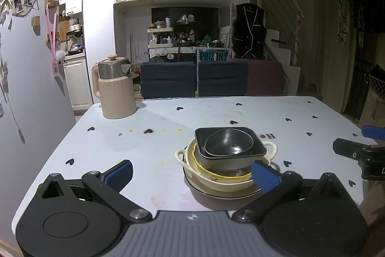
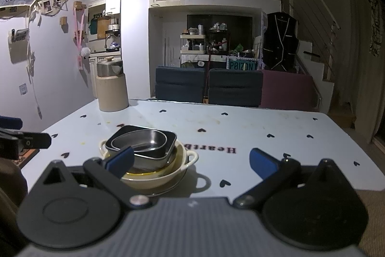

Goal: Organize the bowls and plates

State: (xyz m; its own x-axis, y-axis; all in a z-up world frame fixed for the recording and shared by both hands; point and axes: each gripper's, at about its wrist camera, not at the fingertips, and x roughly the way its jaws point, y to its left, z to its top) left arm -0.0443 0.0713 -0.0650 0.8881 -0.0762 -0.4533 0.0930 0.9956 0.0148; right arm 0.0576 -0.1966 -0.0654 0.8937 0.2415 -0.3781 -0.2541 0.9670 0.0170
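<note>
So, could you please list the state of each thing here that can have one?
left gripper: open, empty.
right gripper: open, empty.
round dark bowl: nested in the square dish.
square dark dish: upright, in the cream bowl.
cream handled bowl: upright on the plate.
plate: bottom of the stack.
kettle: upright, lid on.

Dark round bowl (image 1: 228,142) nested in square bowl (image 1: 259,153) – inside cream handled bowl (image 1: 223,181), on plate (image 1: 216,194).

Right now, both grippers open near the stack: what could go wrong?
1. The dark round bowl sits loose in the dark square dish; a pinch on one may drag both.
2. The square dish sits tilted in the cream handled bowl, so a nudge could tip it.
3. Left gripper and right gripper may collide.
</note>
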